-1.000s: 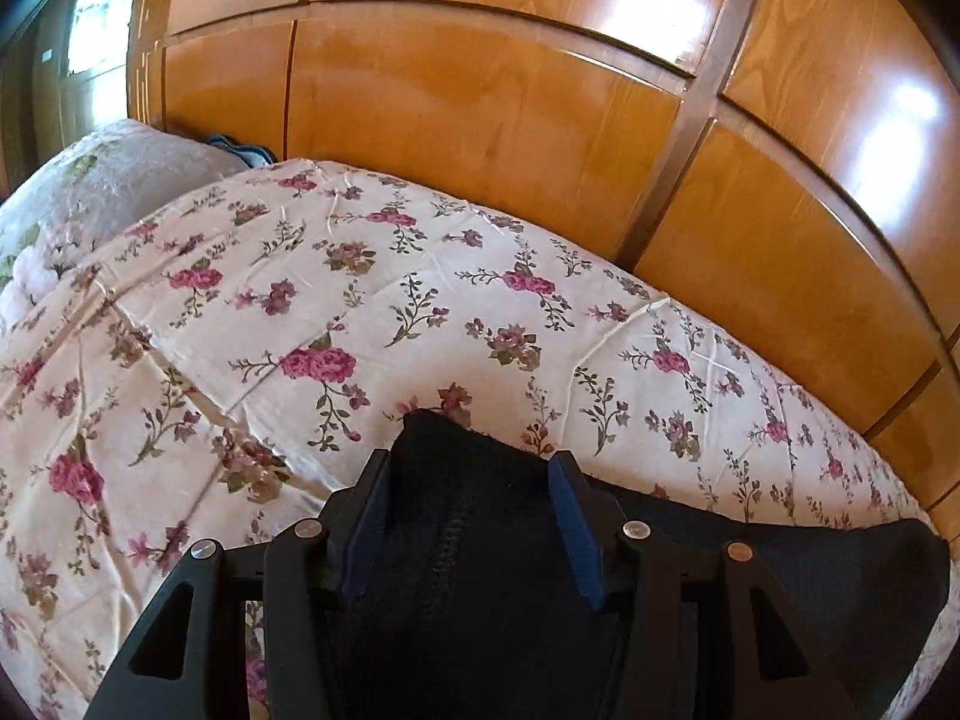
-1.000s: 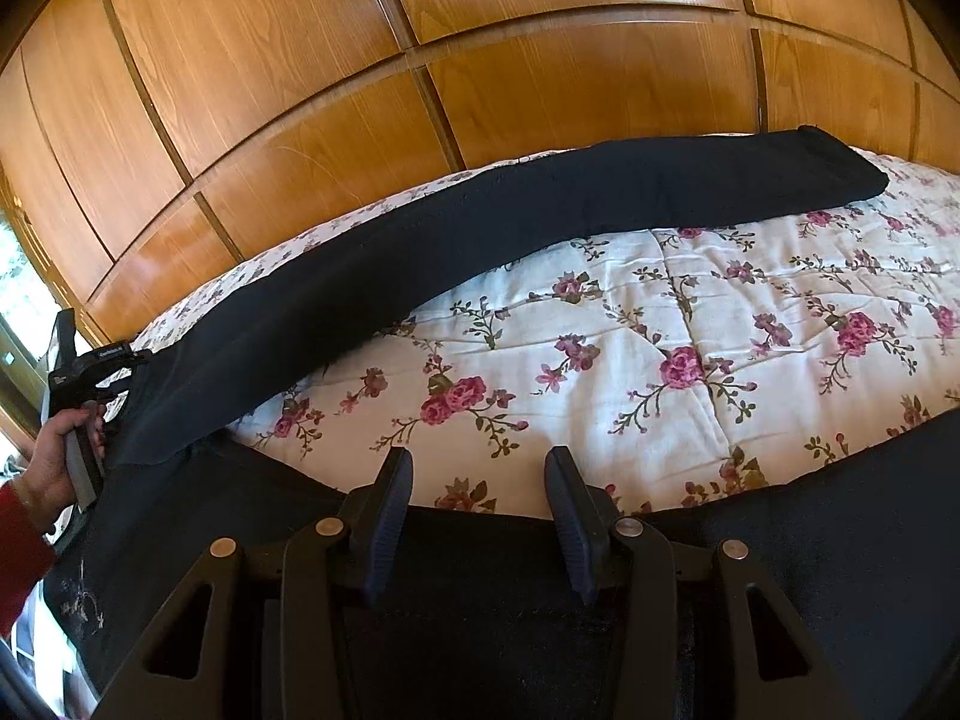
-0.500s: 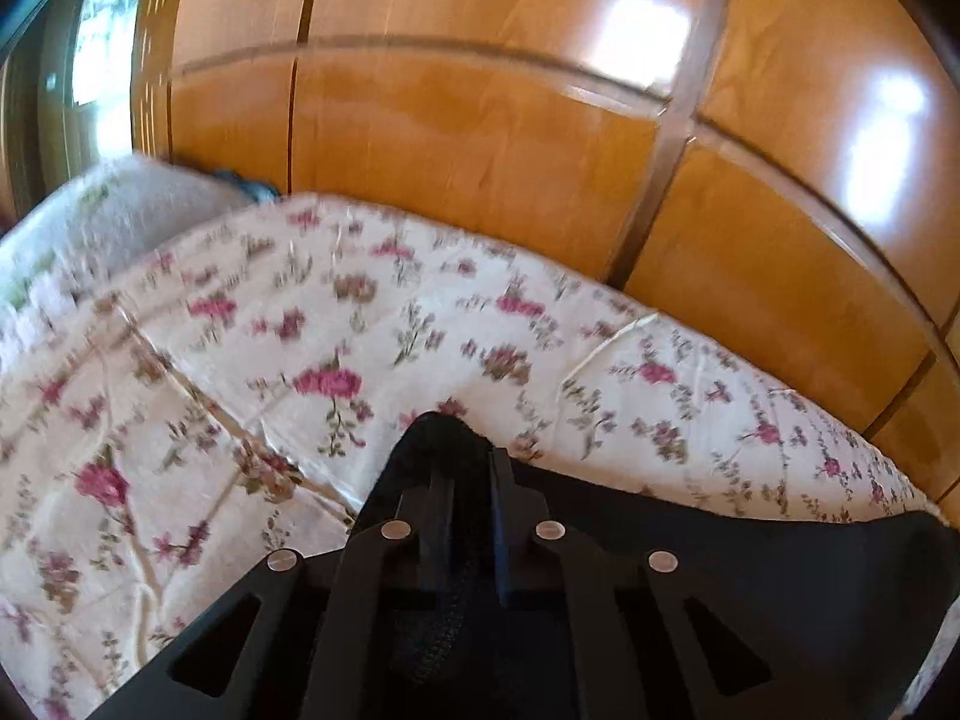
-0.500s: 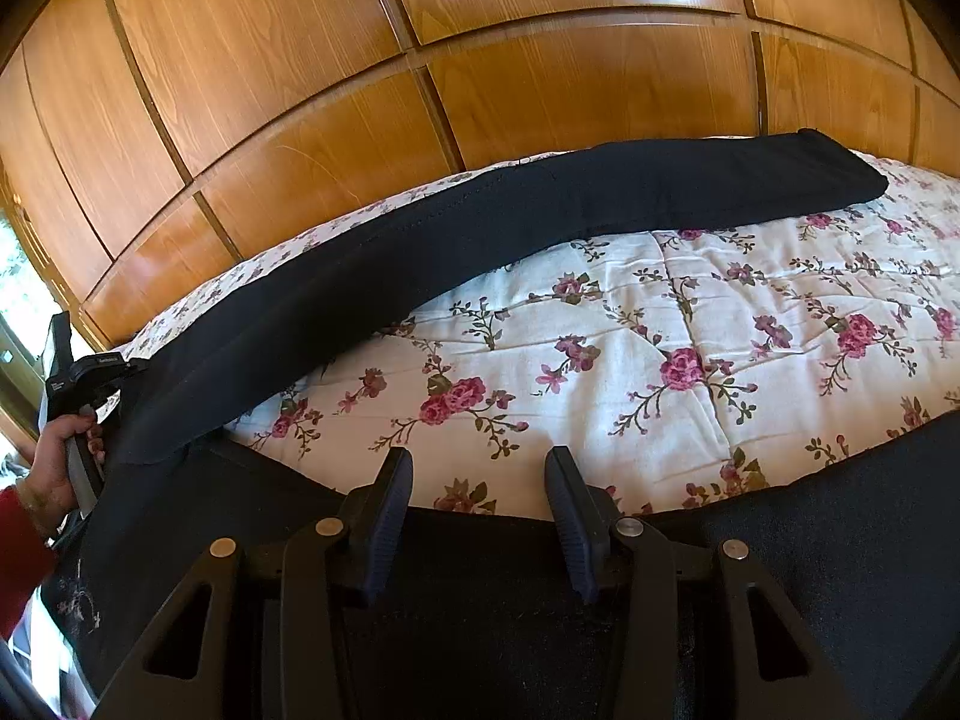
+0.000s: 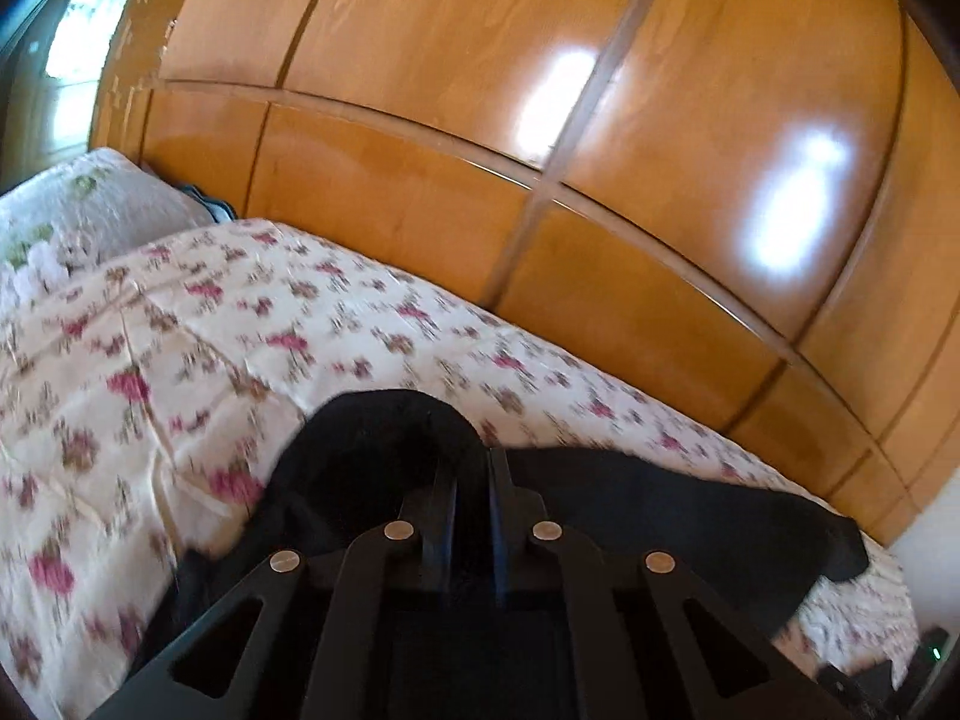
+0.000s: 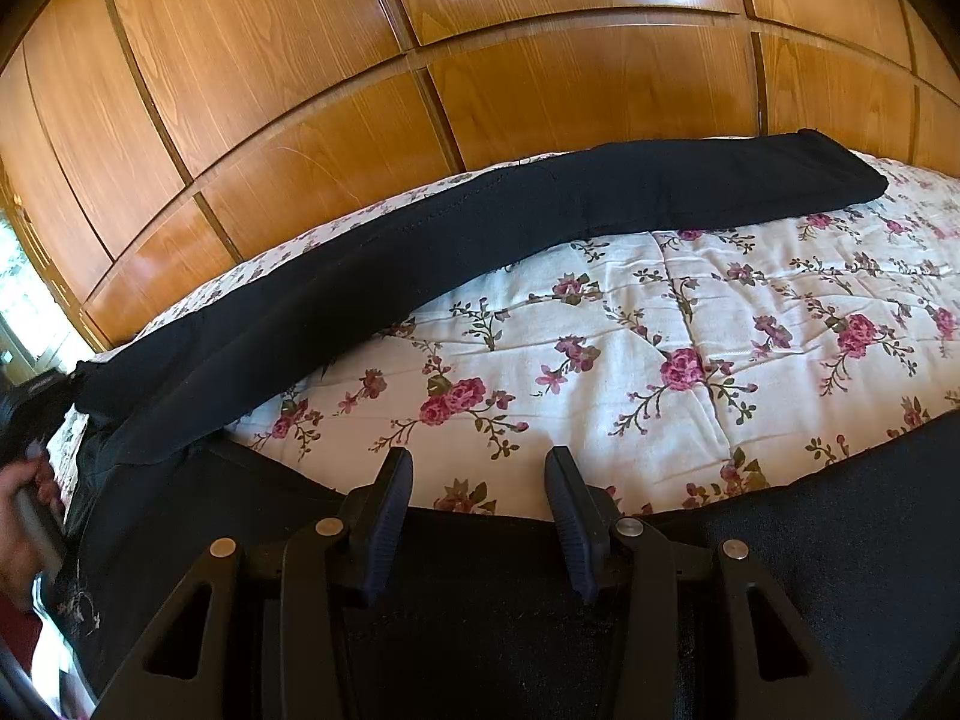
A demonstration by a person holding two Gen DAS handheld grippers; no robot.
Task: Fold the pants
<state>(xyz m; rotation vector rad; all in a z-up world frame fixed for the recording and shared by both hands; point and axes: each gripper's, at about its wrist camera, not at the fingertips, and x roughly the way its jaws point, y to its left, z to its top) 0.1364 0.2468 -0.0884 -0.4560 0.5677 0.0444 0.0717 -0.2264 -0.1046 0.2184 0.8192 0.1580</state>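
gripping one pants point(image 5: 384, 438) | left hand-held gripper point(image 5: 471, 480) clamped | right hand-held gripper point(image 6: 480, 483) spread

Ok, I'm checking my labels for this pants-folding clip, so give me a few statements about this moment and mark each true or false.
1. The left hand-held gripper is shut on the black pants. True.
2. The right hand-held gripper is clamped on the pants. False: its jaws stand open above the fabric.
3. One pant leg lies stretched along the far side of the bed, beside the wooden panels. True.
4. The bedspread is plain white. False: it carries a pink floral print.
5. A pillow shows at the far left of the left wrist view. True.
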